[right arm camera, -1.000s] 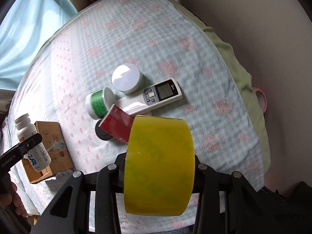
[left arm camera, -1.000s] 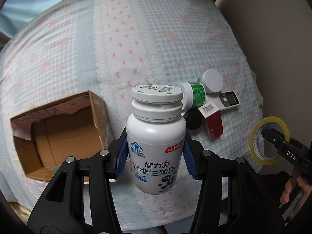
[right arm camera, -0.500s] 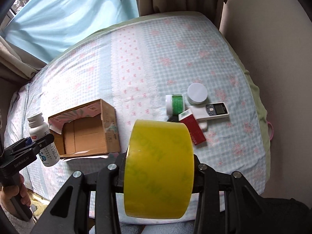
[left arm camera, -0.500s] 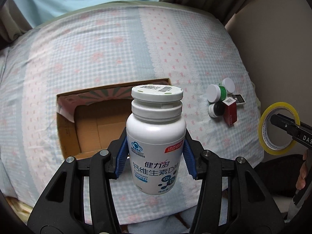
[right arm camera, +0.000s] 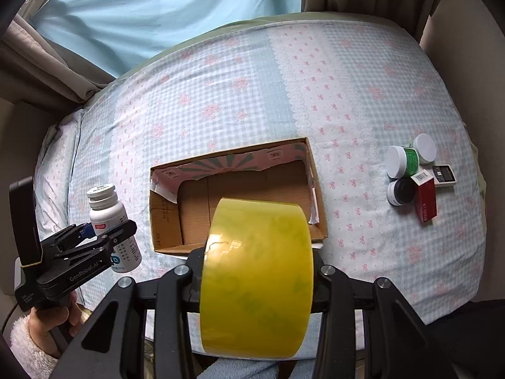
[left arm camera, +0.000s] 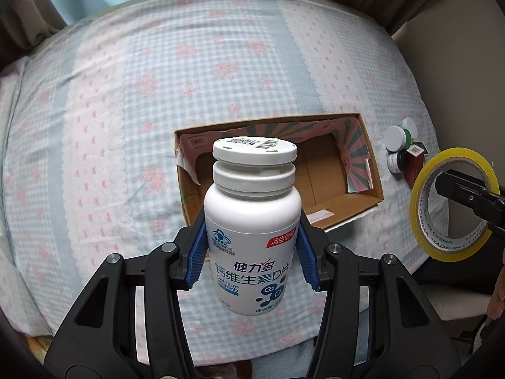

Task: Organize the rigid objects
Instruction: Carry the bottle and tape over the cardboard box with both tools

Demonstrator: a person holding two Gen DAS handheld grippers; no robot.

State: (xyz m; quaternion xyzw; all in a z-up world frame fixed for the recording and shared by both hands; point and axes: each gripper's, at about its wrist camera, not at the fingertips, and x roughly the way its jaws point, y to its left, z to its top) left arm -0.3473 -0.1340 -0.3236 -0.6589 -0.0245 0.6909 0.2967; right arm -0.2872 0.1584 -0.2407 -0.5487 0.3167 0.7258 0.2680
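Observation:
My left gripper [left arm camera: 252,246] is shut on a white vitamin bottle [left arm camera: 252,230], held upright in the air in front of an open cardboard box [left arm camera: 363,161]. The bottle [right arm camera: 110,218] and left gripper [right arm camera: 104,237] also show in the right wrist view, left of the box [right arm camera: 315,195]. My right gripper [right arm camera: 257,271] is shut on a yellow tape roll [right arm camera: 257,274], held above the box's near edge. The tape roll [left arm camera: 451,205] shows at the right in the left wrist view. The box looks empty inside.
On the checked bedspread [right arm camera: 252,94] right of the box lies a cluster: a green jar [right arm camera: 404,161], a white-lidded jar [right arm camera: 424,148], a dark jar [right arm camera: 401,191], a red box [right arm camera: 426,199] and a remote [right arm camera: 443,175]. Curtains [right arm camera: 142,9] hang behind the bed.
Both grippers have pulled back and swung left with their loads. The box now sits centred in both views and the cluster of jars has shifted to the far right.

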